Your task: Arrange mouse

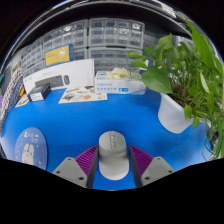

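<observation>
Gripper view. The mouse [113, 152], pale grey and rounded, is shown lying between the two fingers of the hand-held gripper [113, 163], at the twelve o'clock position relative to the fingertips, so that no sideways offset is to be corrected. Its long axis is aligned with the fingers, running from six o'clock to twelve o'clock, with the far end projecting just beyond the fingertips onto the blue mat [90, 125] that covers the desk. The purple pads [87, 158] are seen close against both flanks of the mouse; whether both actually press on it cannot be told, since the contact lines are hidden by the body of the mouse. Only one gripper is present, so no choice of hand arises. At ten o'clock from the mouse a round printed pad [31, 146] is seen on the mat, well apart. At two o'clock a potted plant [180, 75] in a white pot is placed, near enough that its leaves overhang the mat. At twelve o'clock, well beyond the mouse, flat boxes [120, 86] and a white device [60, 78] are ranged before drawer cabinets [110, 38]. The coming move is judged to depend on the axis being kept parallel to the fingers.
</observation>
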`<state>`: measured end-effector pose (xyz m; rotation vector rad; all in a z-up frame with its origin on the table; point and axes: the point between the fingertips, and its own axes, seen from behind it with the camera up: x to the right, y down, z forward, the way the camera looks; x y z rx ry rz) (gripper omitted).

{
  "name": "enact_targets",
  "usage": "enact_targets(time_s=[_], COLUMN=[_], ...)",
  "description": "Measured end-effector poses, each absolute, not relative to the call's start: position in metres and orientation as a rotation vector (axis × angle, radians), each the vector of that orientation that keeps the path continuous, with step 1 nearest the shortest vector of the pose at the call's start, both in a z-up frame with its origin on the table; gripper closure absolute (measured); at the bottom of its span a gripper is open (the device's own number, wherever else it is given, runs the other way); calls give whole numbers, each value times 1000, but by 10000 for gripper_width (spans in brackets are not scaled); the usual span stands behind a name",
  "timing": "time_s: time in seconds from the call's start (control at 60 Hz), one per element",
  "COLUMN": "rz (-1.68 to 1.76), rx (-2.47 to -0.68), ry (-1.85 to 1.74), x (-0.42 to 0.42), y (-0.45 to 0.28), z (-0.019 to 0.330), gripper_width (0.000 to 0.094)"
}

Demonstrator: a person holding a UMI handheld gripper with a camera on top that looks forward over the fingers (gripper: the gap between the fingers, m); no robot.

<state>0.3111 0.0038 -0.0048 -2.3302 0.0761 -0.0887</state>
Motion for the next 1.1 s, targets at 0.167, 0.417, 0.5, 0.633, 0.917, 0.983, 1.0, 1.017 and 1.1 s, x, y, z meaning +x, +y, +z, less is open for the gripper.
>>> enact_targets(time_s=[0.167,0.417,0.5,0.633,0.917,0.983,1.0,1.017,1.1], rz=[-108,-133,-158,-185,-111,-85,-72,-53,21], rx=[-2323,-2393,-2363,-2205,-2069,-2088,-2093,-2095,-2148], ry=[77,150,217,267,132,105,107,110,158], x=[311,311,309,281,118,81,72,64,37], y=[4,2,7,19,11,9,8,8,1], z=[-6,-6,24,121,213,193,189,183,138], gripper_width=[468,596,593,593,594,593,592,591,595])
